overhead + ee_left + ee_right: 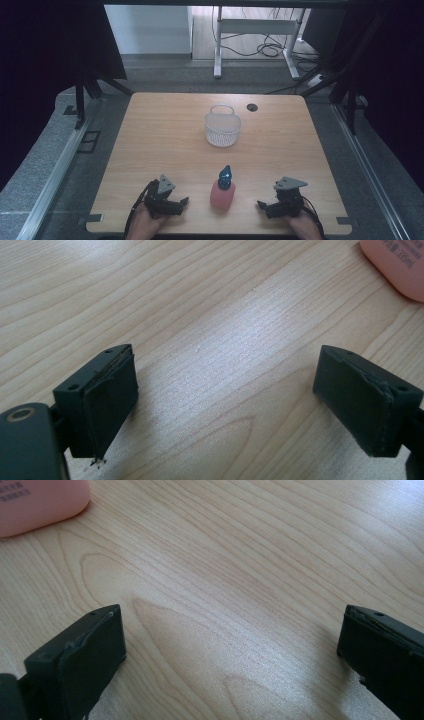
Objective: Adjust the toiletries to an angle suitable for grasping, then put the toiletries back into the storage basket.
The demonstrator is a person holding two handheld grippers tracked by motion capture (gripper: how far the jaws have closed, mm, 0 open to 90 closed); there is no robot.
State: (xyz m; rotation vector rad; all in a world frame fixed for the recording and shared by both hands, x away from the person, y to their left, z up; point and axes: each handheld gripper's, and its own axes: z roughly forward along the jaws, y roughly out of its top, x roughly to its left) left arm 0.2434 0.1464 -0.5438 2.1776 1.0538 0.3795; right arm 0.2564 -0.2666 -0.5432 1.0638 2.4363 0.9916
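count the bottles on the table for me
1. A single pink bottle with a dark blue cap stands upright near the front edge of the table, between the left tool and right tool. The white basket looks empty.

The pink bottle (400,267) is getting cut off at the upper right corner, its printed label (406,251) reading too blurred.

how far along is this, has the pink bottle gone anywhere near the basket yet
Nothing looks done yet. The pink bottle stands upright at the near edge of the table, apart from the white mesh basket, which looks empty. In hand: nothing; the left gripper and right gripper rest on either side of the bottle, jaws wide open on bare wood. Left, probably: grasp the bottle and move it to the basket.
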